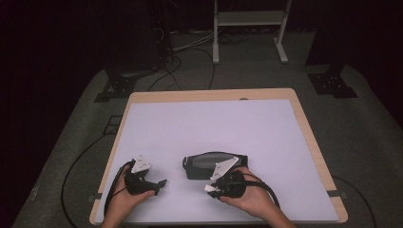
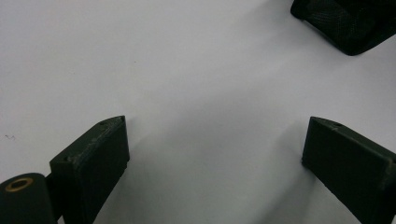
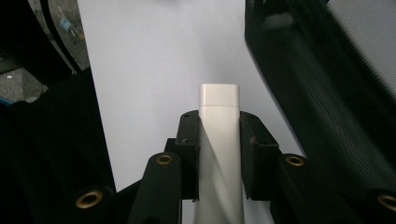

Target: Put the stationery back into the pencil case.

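Two grippers were shown near the desk's (image 1: pixel 142 123) front edge: the right gripper (image 3: pixel 219 128) was clamped on a white bar (image 3: pixel 219 140) beside a black mesh pouch (image 1: pixel 209 164), presumably for insertion, while the left gripper (image 2: pixel 215 154) was held wide apart, empty.

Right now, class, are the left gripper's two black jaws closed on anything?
No: in the left gripper view the left gripper has its jaws wide apart, with bare white table surface between them.

No writing, label, brand or number can be read anywhere. The black mesh pouch (image 1: pixel 215 165) and the white rectangular bar (image 3: pixel 219 140) look unmarked.
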Demonstrator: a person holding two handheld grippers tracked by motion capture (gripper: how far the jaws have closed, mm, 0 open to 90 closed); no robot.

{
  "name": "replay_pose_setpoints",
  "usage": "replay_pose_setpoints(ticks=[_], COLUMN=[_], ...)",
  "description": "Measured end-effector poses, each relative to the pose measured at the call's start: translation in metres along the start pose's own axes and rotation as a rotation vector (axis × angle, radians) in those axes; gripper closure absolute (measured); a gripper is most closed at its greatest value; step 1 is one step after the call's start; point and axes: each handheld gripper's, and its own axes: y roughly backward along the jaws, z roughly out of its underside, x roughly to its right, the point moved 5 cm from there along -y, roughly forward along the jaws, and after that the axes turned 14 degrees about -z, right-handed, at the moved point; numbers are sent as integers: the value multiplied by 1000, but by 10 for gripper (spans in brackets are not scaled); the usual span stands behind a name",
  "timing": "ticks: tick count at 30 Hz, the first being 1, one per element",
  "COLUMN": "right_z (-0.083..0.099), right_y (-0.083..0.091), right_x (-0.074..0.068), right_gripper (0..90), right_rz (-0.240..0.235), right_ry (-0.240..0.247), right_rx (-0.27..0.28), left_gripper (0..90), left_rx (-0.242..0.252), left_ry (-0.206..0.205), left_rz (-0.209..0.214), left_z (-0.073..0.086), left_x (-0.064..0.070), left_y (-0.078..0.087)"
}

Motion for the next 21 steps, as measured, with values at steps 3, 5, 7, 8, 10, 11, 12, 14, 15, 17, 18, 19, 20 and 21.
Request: replay_pose_setpoints(ticks=[3, 5, 7, 8, 10, 11, 12, 14, 15, 17, 18, 19, 20, 21], right_z=[-5, -8, -12, -13, -16, -18, -20, -23, -25, -28, -30, -31, -33, -35], right_y=[8, 13, 18, 21, 27, 29, 32, 37, 40, 46, 48, 51, 54, 56], right_x=[-1, -1, -1, -2, -2, -1, -1, 0, 1, 2, 3, 4, 5, 6], right_gripper=[706, 706, 706, 706, 706, 706, 706, 706, 706, 706, 706, 706, 706, 706], right_rz=[1, 4, 7, 6, 12, 13, 13, 15, 18, 26, 26, 30, 36, 41], right_ry=[10, 14, 16, 15, 20, 23, 24, 28, 30, 31, 31, 32, 32, 33], right_rx=[12, 20, 25, 31, 35, 39, 45, 53, 57, 64, 68, 72, 75, 79], left_gripper=[65, 65, 65, 65, 65, 65, 65, 65, 65, 65, 65, 65, 65, 65], left_rx=[0, -2, -2, -2, -2, -2, -2, -2, -2, -2, -2, -2, -2, -4], left_ry=[0, -4, -4, -3, -3, -3, -3, -3, -3, -3, -3, -3, -3, -3], left_rz=[0, 0, 0, 0, 0, 0, 0, 0, 0, 0, 0, 0, 0, 1], left_z=[0, 0, 0, 0, 0, 0, 0, 0, 0, 0, 0, 0, 0, 0], left_x=[0, 0, 0, 0, 0, 0, 0, 0, 0, 0, 0, 0, 0, 0], left_y=[0, 0, 0, 0, 0, 0, 0, 0, 0, 0, 0, 0, 0, 0])
